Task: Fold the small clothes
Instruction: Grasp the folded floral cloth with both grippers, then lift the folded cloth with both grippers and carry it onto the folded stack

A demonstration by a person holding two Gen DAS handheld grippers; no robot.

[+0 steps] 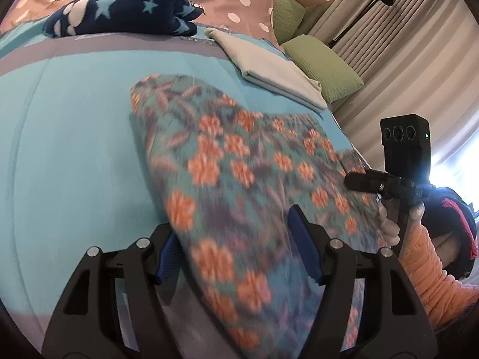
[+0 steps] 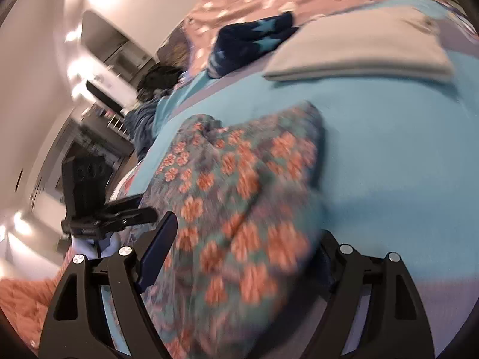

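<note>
With both grippers' jaws wide open around the floral garment (image 1: 239,161), pinch its near edge evenly before folding across the bed (image 1: 74,125).

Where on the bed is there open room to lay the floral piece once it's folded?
Bare patches of the blue blanket: a wide one left of the floral garment, below the navy star cloth; another between the garment and the folded grey cloth. The far edge is crowded: star cloth and grey cloth side by side, green pillows beyond.
</note>
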